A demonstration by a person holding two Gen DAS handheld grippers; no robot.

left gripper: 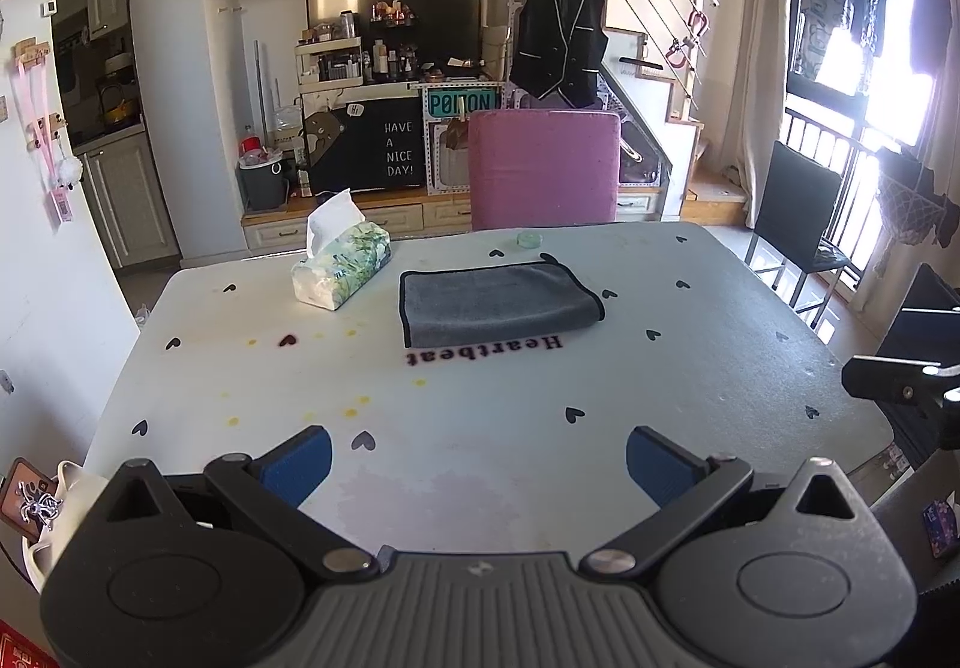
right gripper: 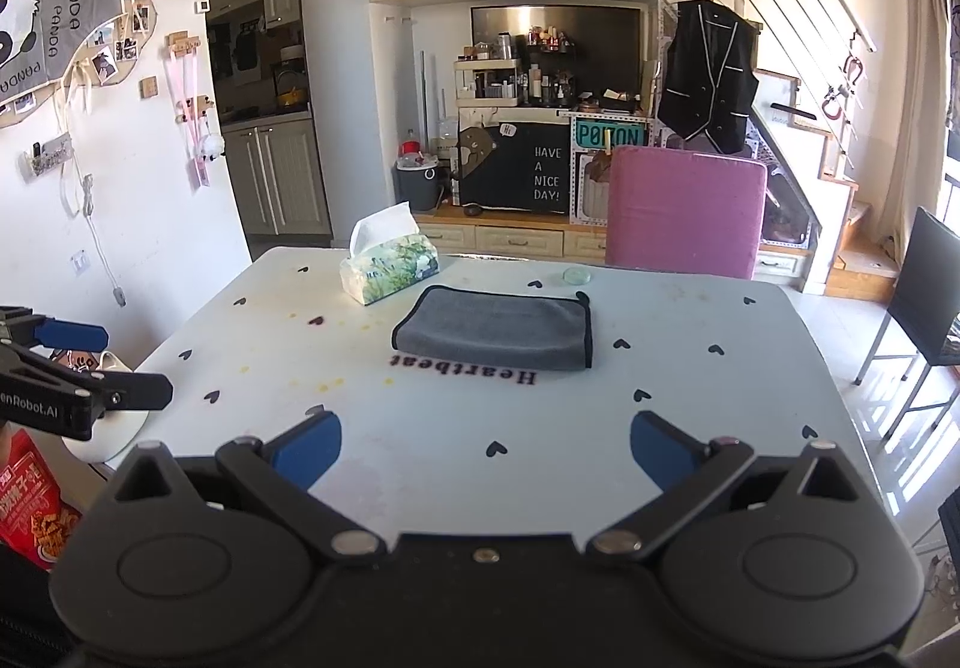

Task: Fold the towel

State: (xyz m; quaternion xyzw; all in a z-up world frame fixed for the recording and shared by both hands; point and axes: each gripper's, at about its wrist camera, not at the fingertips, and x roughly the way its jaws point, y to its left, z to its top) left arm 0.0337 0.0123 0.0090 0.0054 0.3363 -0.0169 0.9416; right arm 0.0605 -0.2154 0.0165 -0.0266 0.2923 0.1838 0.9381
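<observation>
A grey towel (left gripper: 498, 302) with black trim lies folded into a flat rectangle on the white table (left gripper: 480, 416), just beyond the word "Heartbeat". It also shows in the right wrist view (right gripper: 498, 329). My left gripper (left gripper: 479, 461) is open and empty, low over the table's near edge, well short of the towel. My right gripper (right gripper: 486, 449) is open and empty too, at the near edge. Each gripper shows at the side of the other's view: the right one (left gripper: 900, 383) and the left one (right gripper: 78, 368).
A tissue box (left gripper: 342, 269) stands left of the towel. A small round green lid (left gripper: 529, 239) lies behind it. A pink chair (left gripper: 543, 167) stands at the far edge, a black chair (left gripper: 792, 212) to the right. A white bowl (right gripper: 114, 422) sits off the table's left corner.
</observation>
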